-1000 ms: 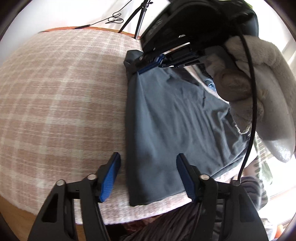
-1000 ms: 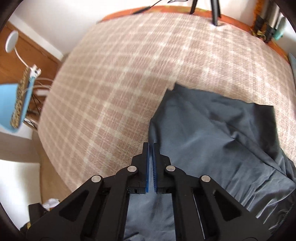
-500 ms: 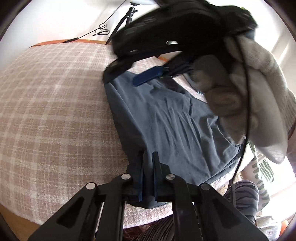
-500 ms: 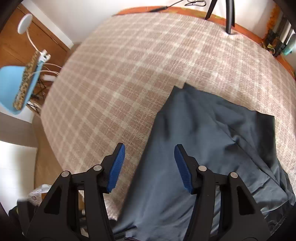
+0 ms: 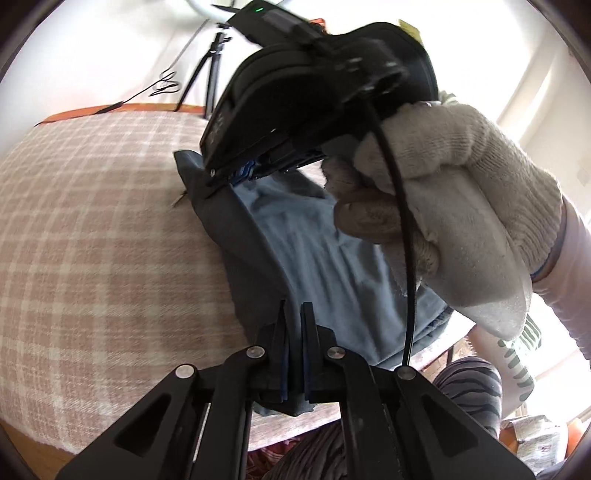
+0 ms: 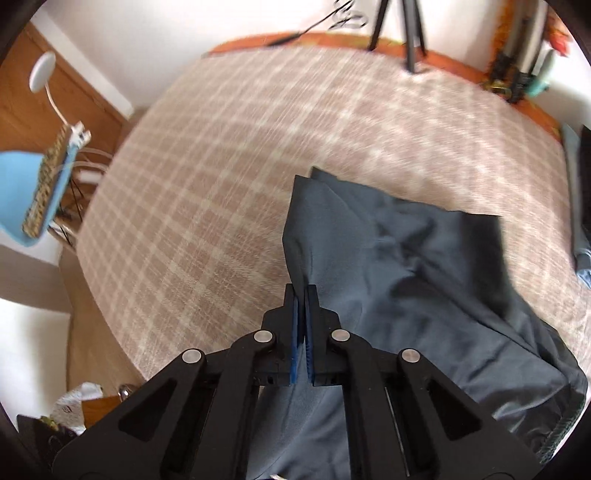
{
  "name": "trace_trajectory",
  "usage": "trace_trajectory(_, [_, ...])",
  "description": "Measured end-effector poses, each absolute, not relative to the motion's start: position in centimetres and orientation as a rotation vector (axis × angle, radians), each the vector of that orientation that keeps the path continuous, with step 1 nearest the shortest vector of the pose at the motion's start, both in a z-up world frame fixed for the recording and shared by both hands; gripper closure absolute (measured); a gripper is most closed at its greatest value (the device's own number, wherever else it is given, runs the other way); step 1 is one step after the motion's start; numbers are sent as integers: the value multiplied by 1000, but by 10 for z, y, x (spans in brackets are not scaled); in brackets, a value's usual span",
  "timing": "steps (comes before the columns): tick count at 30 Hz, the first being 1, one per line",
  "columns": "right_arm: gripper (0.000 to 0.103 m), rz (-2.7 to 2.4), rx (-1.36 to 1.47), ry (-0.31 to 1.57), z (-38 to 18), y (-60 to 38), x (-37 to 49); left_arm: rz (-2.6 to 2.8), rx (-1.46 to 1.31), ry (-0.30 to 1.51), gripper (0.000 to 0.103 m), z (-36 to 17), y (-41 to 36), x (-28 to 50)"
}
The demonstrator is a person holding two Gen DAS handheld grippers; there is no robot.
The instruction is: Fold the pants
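Both tongs pinching the dark pants on the plaid-covered bed.

My left gripper [image 5: 293,347] is pressed together on the near edge of the pants [image 5: 317,258], close to the near edge of the bed [image 5: 103,236]; my right gripper [image 6: 303,325] pinches a raised ridge at their left edge. One gloved hand [image 5: 454,206], knit and off-white, with its black tool, blocks the left view's upper right. The smooth grey-blue cloth lies creased. One tripod [image 6: 410,33] stands beyond the far edge.
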State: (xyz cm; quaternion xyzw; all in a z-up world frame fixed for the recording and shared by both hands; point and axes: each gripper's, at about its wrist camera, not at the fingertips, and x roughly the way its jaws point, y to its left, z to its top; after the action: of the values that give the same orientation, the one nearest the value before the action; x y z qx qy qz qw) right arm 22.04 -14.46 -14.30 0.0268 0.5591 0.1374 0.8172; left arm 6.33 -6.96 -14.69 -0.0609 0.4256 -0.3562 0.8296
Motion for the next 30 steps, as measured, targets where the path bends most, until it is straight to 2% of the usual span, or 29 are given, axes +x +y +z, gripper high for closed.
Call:
trace_trajectory(11, [100,215,203,1041,-93,-268,169,-933,-46,852,101,-112,-148,51])
trace_trajectory(20, [100,69,286,1018,-103,-386,122,-1098,27,884,102,-117,-236,32])
trace_trajectory(30, [100,-32,338,1006,-111,-472,83,-1245,97,917,102,-120,-310,13])
